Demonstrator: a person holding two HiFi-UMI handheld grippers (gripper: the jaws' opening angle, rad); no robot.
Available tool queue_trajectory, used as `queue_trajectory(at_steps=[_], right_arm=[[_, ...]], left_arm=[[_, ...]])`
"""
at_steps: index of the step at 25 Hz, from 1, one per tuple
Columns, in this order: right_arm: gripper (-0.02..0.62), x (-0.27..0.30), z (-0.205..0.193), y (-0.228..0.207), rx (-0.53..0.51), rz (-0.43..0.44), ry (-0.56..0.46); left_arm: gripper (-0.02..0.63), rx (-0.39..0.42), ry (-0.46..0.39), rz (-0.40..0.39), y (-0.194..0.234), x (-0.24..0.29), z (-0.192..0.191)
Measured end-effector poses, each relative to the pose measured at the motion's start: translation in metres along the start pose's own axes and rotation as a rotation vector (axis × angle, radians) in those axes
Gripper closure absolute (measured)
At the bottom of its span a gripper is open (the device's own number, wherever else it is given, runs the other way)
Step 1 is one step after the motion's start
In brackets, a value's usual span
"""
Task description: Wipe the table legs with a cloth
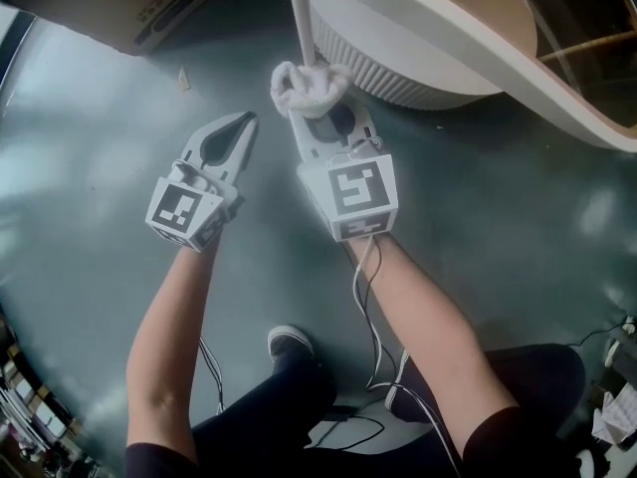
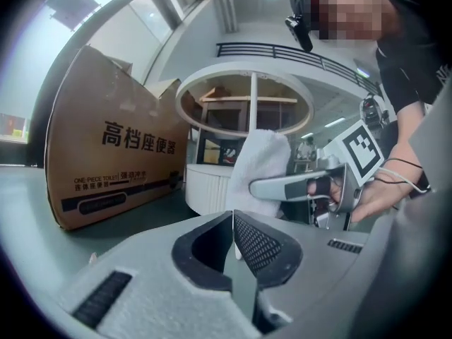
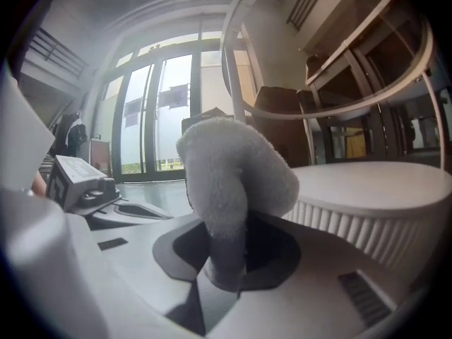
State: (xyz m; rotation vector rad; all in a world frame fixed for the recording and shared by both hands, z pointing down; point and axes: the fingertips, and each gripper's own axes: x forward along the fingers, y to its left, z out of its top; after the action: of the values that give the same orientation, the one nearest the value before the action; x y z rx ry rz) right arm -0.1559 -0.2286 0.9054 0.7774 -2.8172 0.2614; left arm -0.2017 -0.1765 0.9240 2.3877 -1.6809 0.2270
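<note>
Two grippers in frame, both held low over the floor [image 1: 90, 177].

Right gripper [image 1: 320, 119]: jaws clamped on the cloth [image 1: 309, 86]. Its own view shows a fold of cloth pinched between the jaw pads, with the rest bulging out past the tips.

Cloth: white, thick, fluffy pile like towelling, bunched into a rounded lump with soft creases. No stain or mark can be made out. From the left gripper's camera it reads as a tall white wad that hides the tips of the right gripper's jaws.

Cloth position: directly ahead of the right gripper's tips, against the low end of the leg [image 1: 301, 13]. In the head view the lump sits at the foot of the leg and covers where it meets the base [image 1: 398, 73]. How firmly it presses I cannot tell.

Leg: thin white pole, straight ahead of the right gripper, rising from the cloth. Base: white, round, ribbed side, ahead and to the right of that gripper.

Left gripper [image 1: 247, 119]: jaws closed together, tips meeting, nothing between them. It lies just to the left of the right gripper, pointing the same way, near the cloth but apart from it.

Box [image 1: 109, 8]: brown cardboard, ahead and to the left of the left gripper, well apart from both.
</note>
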Motion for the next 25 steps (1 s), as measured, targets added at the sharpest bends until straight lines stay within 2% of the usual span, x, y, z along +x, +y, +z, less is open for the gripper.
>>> queue_trajectory(at_steps=[10, 13, 15, 18, 22, 25], right_arm=[[0.512, 0.021, -0.094, -0.018, 0.020, -0.040, 0.174], [0.511, 0.021, -0.123, -0.022, 0.052, -0.025, 0.275], [0.511, 0.012, -0.123, -0.024, 0.028, -0.002, 0.298], [0.511, -0.021, -0.082, -0.026, -0.007, 0.011, 0.206], [0.511, -0.060, 0.024, -0.044, -0.060, -0.001, -0.012], [0.511, -0.066, 0.099, -0.047, -0.162, -0.027, -0.104]], left_arm=[[0.601, 0.000, 0.011, -0.031, -0.002, 0.012, -0.010], [0.601, -0.005, 0.012, -0.027, -0.005, 0.012, -0.009], [0.601, -0.005, 0.008, -0.021, -0.006, 0.012, -0.006], [0.601, -0.006, 0.005, -0.013, -0.007, 0.011, -0.001], [0.600, -0.015, -0.004, 0.004, -0.008, 0.013, 0.010], [0.601, 0.021, -0.032, -0.014, -0.018, 0.020, 0.031]])
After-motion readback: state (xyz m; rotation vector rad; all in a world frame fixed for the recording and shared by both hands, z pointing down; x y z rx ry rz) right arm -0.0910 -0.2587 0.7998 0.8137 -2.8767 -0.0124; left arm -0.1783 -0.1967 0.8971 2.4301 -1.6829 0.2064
